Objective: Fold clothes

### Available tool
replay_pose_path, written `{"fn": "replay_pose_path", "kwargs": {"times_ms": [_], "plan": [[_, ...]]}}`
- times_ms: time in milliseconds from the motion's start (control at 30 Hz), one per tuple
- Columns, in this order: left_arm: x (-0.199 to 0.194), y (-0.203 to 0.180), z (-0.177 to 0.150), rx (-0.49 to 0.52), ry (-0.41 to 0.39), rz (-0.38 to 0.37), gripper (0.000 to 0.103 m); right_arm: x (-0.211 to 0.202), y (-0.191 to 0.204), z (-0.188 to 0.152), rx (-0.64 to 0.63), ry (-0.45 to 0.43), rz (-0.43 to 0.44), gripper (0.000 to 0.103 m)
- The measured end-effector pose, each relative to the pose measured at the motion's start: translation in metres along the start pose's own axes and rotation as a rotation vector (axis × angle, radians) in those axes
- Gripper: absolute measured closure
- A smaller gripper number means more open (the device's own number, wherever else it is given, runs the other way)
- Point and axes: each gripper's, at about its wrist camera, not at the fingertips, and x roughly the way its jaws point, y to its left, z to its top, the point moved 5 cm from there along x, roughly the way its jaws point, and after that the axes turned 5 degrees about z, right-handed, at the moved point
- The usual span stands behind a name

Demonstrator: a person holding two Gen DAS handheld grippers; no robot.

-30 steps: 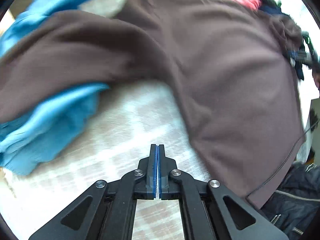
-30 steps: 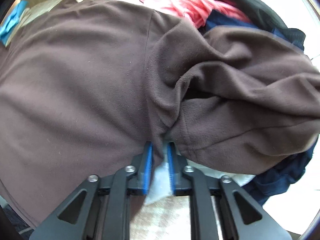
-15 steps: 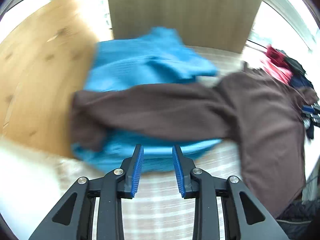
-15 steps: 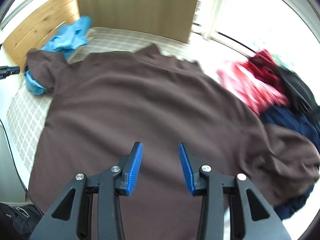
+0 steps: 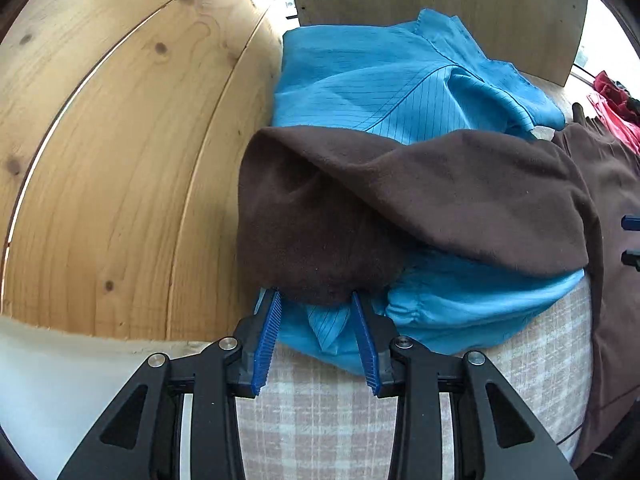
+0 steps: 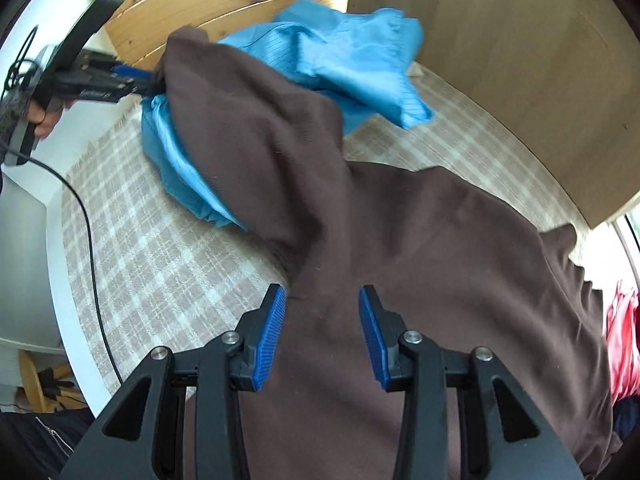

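Bed cover (image 6: 168,264): pale checked fabric under everything, showing to the left of the right gripper's fingers and below the left gripper's fingers.
Wooden panels (image 5: 120,160): knotty boards beyond and to the left of the left gripper's fingers.
Brown garment (image 6: 420,264): spread flat over the bed cover; its body lies beneath and ahead of the right gripper's fingers, one sleeve running away from them toward the far left.
Blue garment (image 5: 400,84): crumpled heap ahead of the left gripper's fingers, lying partly under the brown sleeve.
Brown sleeve end (image 5: 316,232): draped on the blue garment, its cuff edge at the tips of the left fingers.
Red clothing (image 6: 622,332): at the far right edge, well apart from both pairs of fingers.
Right gripper (image 6: 322,304): jaws parted, having opened within the past second; brown garment lies below the gap, pads not pressing it.
Left gripper (image 5: 316,300): jaws parted and just been opening; the cuff sits at the mouth of the gap, apparently unclamped, though the tips are partly hidden by cloth.
Person's hand (image 6: 46,118): wrapped round the left gripper's handle.
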Motion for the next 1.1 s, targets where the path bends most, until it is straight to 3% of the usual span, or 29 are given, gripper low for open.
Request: {"fn": "replay_pose_path", "kwargs": {"times_ms": [100,167,233,500,667,800,867,1000,1100], "plan": [[0.007,-0.004,0.005,0.033,-0.005,0.035,0.070,0.009,0.010,0.004,-0.003,0.016,0.020,0.065],[0.002,-0.003,0.005,0.046,-0.022,0.003,0.087,0.014,0.014,0.006,-0.001,0.026,0.029,0.065],[-0.006,-0.001,0.003,0.065,-0.036,-0.005,0.092,0.020,0.015,0.009,0.007,0.034,0.033,0.065],[-0.059,0.013,-0.008,0.115,-0.094,0.068,0.095,0.049,0.009,0.013,0.016,0.091,0.000,0.065],[-0.109,0.037,-0.031,0.139,-0.136,0.229,0.095,0.058,-0.001,0.009,0.056,0.111,0.009,0.067],[-0.104,0.046,-0.082,0.098,-0.079,0.259,0.097,0.058,0.001,0.009,0.057,0.131,0.001,0.067],[-0.083,0.051,-0.116,0.089,0.015,0.278,0.095,0.058,0.005,0.007,0.030,0.141,-0.018,0.067],[-0.056,0.047,-0.159,0.004,0.091,0.182,0.093,0.057,0.014,0.004,-0.012,0.157,-0.049,0.065],[-0.040,0.031,-0.162,0.021,0.085,0.129,0.092,0.055,0.018,0.000,-0.019,0.169,-0.053,0.065]]}}
